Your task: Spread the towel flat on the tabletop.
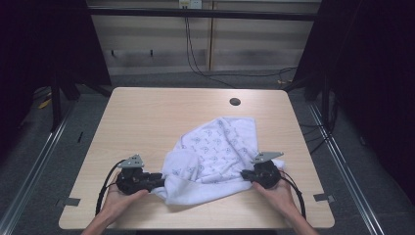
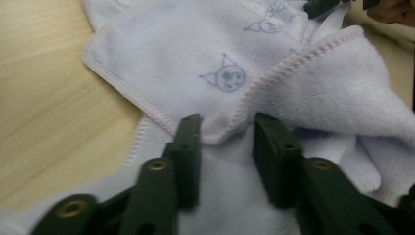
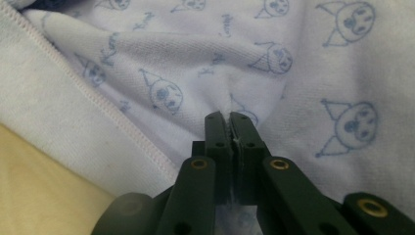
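Towel (image 1: 215,156) lies crumpled on the table (image 1: 147,117), between the two grippers.

The towel is white with a blue cat-face print and a stitched hem. Right gripper (image 1: 251,175): in the right gripper view its jaws are pressed together, pinching a small fold of the printed cloth between the tips; the hem runs just to one side of them. Left gripper (image 1: 159,180): in the left gripper view its jaws stand spread over the towel's near edge, a folded hem corner between the tips, the pads not pressing it. A round hole (image 1: 235,102) sits in the table well beyond the towel's far side.
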The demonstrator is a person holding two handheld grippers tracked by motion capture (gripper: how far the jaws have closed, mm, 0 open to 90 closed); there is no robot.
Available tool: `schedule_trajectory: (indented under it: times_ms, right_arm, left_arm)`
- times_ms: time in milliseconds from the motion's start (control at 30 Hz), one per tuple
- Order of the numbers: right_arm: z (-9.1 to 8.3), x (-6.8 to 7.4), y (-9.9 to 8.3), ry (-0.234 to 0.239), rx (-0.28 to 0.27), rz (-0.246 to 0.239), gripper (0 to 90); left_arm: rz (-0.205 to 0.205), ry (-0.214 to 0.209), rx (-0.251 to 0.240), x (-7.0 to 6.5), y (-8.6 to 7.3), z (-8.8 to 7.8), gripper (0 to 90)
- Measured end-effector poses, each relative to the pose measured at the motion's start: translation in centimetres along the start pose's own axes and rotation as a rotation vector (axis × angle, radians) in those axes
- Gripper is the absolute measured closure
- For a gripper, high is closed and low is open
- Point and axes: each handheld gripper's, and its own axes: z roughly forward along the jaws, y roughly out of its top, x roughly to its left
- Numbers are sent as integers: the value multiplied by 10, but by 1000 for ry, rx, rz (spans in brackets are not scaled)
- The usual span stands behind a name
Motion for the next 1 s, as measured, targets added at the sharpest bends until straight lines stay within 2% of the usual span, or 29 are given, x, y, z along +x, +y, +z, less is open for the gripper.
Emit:
schedule_trajectory:
  times_ms: [67, 100, 133, 167, 200, 233, 267, 333, 367, 400, 433, 467, 500, 533, 567, 600, 633, 667, 700, 767, 867, 933, 967, 1000]
  right_arm:
    - [2, -15, 4, 8, -1, 26, 875]
    - [2, -29, 6, -5, 1, 34, 875]
    - [2, -38, 7, -20, 5, 51, 875]
    - [2, -38, 7, -20, 5, 51, 875]
    - [2, -47, 8, -26, -1, 60, 875]
    - [2, -56, 9, -47, -3, 76, 874]
    - [2, -72, 11, -110, -3, 96, 870]
    - [1, -77, 14, -148, 8, 118, 848]
    - [0, -75, 14, -157, 9, 109, 788]
    - [0, -75, 14, -157, 9, 109, 788]
    - [-6, -67, 15, -147, -5, 116, 709]
    - [-10, -64, 16, -142, -21, 115, 697]
    - [-15, -59, 17, -132, -37, 104, 682]
    - [-15, -59, 17, -132, -37, 104, 682]
    - [-23, -48, 20, -94, -75, 104, 667]
    - [-25, -43, 21, -72, -87, 96, 663]
    - [-26, -35, 23, -48, -100, 83, 647]
    - [-26, -35, 23, -48, -100, 83, 647]
    - [-24, -21, 26, -9, -105, 56, 627]
    - [-23, -11, 30, 12, -105, 45, 617]
    - [-26, -6, 34, 6, -93, 32, 591]
    - [-30, -14, 30, -6, -103, 58, 569]
    - [-33, -19, 28, 16, -131, 69, 570]
    - [-36, -20, 27, 37, -145, 86, 568]
  left_arm:
    - [-22, 16, -42, 4, 4, -5, 562]
    - [-35, 37, -65, 8, 6, -8, 551]
    - [-50, 44, -71, 11, 7, -8, 551]
    - [-50, 44, -71, 11, 7, -8, 551]
    - [-56, 47, -72, 14, 8, -8, 551]
    - [-62, 42, -64, 15, 9, -4, 549]
    - [-64, 36, -60, 14, 11, -1, 534]
    - [-26, 0, -30, 4, 16, 12, 523]
    - [-14, -8, -18, 1, 17, 16, 510]
    - [-14, -8, -18, 1, 17, 16, 505]
    - [5, -49, 7, -9, 17, 25, 494]
    - [5, -49, 7, -9, 17, 25, 493]
    - [26, -97, 31, -15, 14, 28, 493]
    - [26, -97, 31, -15, 14, 28, 495]
    - [32, -106, 50, -19, 9, 28, 511]
    - [44, -122, 68, -22, 5, 28, 549]
    - [58, -115, 79, -24, 3, 28, 609]
    - [58, -115, 79, -24, 3, 28, 667]
    - [74, -114, 105, -26, 1, 30, 786]
    - [92, -108, 127, -26, 1, 32, 867]
    - [86, -111, 137, -24, 1, 34, 885]
    - [74, -113, 130, -23, 1, 33, 888]
    - [57, -128, 114, -21, 1, 32, 889]
    - [47, -125, 106, -20, 1, 32, 889]
